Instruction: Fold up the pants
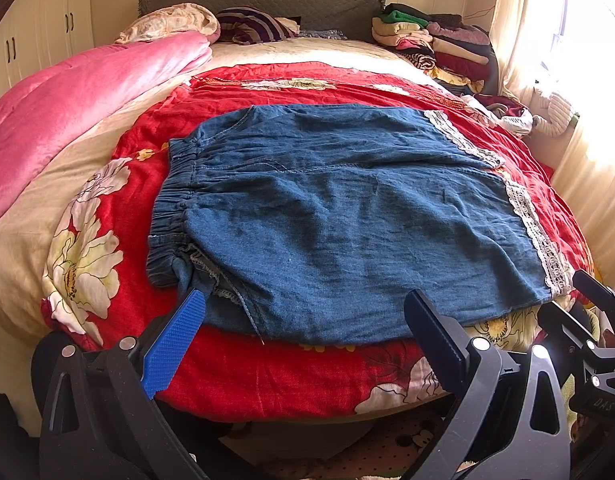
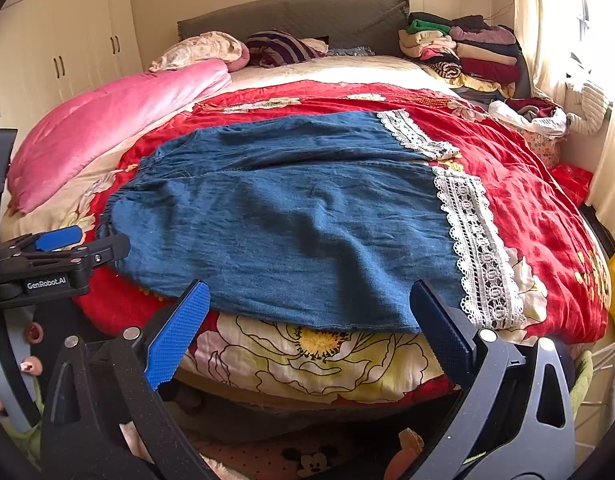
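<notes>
With both your left hand-held gripper and right hand-held gripper spread apart and empty, pinching only 1 layer of the pants could drag the red quilt up too

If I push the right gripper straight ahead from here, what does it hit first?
Most likely the near edge of the denim pants, which lies between the open fingers of the right gripper, just above the floral quilt. Depth is unclear; angled lower, it would meet the quilt first.
</notes>
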`<control>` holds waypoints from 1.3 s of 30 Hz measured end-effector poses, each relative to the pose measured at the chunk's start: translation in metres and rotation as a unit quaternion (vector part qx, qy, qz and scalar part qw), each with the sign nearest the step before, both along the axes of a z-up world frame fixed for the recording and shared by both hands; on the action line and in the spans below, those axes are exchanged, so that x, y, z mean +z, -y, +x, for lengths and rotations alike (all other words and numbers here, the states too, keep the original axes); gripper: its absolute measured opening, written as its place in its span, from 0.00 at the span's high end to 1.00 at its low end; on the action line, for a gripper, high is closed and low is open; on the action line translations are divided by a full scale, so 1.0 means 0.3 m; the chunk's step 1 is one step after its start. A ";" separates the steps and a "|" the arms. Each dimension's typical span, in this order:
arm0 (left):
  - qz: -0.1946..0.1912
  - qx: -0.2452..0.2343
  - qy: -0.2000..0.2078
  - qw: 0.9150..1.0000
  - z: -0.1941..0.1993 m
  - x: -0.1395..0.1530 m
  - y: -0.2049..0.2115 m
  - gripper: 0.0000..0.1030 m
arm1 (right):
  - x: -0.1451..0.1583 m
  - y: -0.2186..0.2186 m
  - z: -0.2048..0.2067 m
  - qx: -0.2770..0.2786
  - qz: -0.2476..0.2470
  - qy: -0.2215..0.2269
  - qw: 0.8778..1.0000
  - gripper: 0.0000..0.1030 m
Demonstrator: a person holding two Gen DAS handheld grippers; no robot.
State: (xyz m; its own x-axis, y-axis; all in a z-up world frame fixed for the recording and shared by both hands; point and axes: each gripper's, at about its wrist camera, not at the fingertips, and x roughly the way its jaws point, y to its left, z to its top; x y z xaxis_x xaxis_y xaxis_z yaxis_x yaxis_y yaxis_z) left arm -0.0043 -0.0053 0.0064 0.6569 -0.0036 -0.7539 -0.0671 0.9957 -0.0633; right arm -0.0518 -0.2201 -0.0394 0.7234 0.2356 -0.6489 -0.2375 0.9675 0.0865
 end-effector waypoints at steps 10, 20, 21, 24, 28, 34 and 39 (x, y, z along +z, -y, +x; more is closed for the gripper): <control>0.001 0.000 -0.001 1.000 -0.001 0.002 -0.004 0.04 | 0.001 0.000 0.001 0.000 0.000 0.000 1.000 0.08; 0.001 0.000 -0.001 1.000 -0.002 -0.004 -0.016 0.04 | 0.006 0.005 0.000 -0.003 -0.001 0.000 1.000 0.08; 0.000 -0.001 0.000 1.000 -0.001 -0.004 -0.016 0.04 | 0.007 0.003 0.001 -0.004 -0.002 0.001 1.000 0.08; 0.001 -0.001 0.000 1.000 0.001 -0.006 -0.016 0.04 | 0.006 0.001 0.003 -0.004 -0.003 0.001 1.000 0.08; 0.002 0.001 0.000 1.000 0.002 -0.007 -0.019 0.04 | 0.006 0.001 0.006 -0.003 -0.004 0.001 1.000 0.08; -0.001 0.004 0.001 1.000 0.031 -0.009 -0.043 0.04 | 0.005 -0.007 0.030 0.001 -0.008 -0.001 1.000 0.08; -0.005 0.015 0.002 1.000 0.074 -0.006 -0.095 0.04 | 0.023 -0.022 0.082 0.008 -0.019 0.006 1.000 0.08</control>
State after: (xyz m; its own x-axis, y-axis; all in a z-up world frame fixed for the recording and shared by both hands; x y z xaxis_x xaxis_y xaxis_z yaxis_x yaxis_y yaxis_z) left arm 0.0179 0.0232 0.0047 0.6597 0.0086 -0.7515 -0.0967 0.9926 -0.0735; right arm -0.0271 -0.2133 -0.0326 0.7278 0.2233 -0.6484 -0.2544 0.9660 0.0471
